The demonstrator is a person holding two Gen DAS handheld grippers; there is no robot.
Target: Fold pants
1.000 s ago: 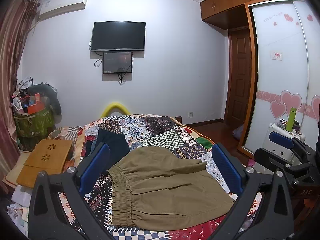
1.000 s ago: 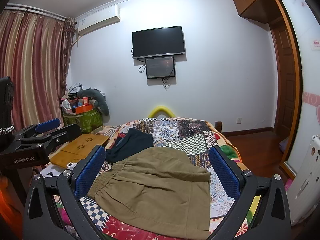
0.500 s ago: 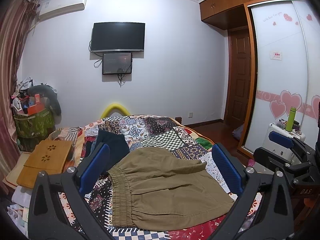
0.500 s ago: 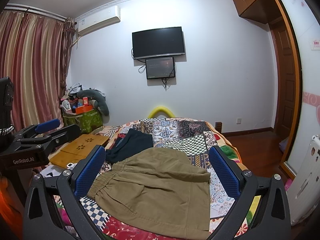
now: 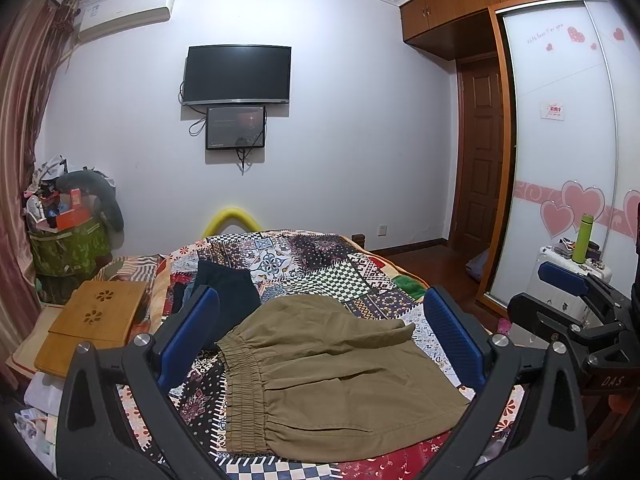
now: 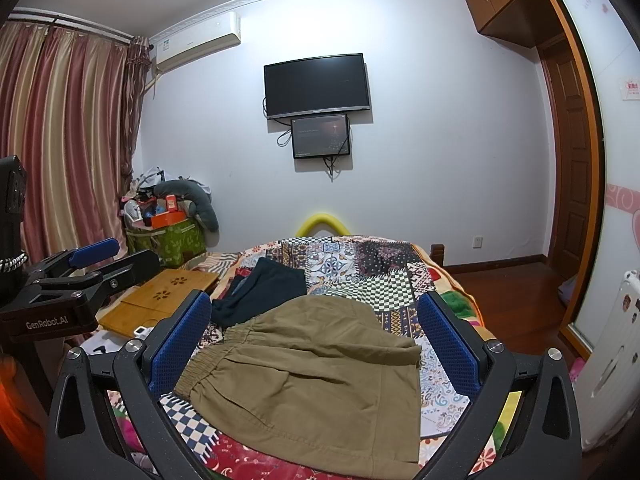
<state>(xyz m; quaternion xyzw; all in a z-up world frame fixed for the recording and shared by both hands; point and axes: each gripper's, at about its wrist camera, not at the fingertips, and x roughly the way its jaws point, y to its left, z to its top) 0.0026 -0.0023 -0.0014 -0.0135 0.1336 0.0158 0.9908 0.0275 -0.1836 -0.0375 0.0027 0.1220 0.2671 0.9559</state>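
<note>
Khaki pants (image 5: 332,376) lie unmoved at lower centre on the patchwork bed (image 5: 320,264). Left gripper (image 5: 324,344) and right gripper (image 6: 316,344) remain hovering, jaws released; folding has not started.

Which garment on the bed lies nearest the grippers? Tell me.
The khaki pants, spread flat with the elastic waistband to the left, just ahead of both open grippers. The dark navy garment lies farther back, partly tucked behind the khaki pair.

I see white walls, dark TV (image 5: 237,74) mounted over smaller screen (image 5: 235,127). Air conditioner (image 6: 198,42) high beside striped curtains (image 6: 60,140). Patchwork bedspread (image 5: 320,264) covers bed. Wooden door (image 5: 482,156) right, wardrobe (image 5: 568,160) with heart stickers, wood floor (image 6: 508,300).
</note>
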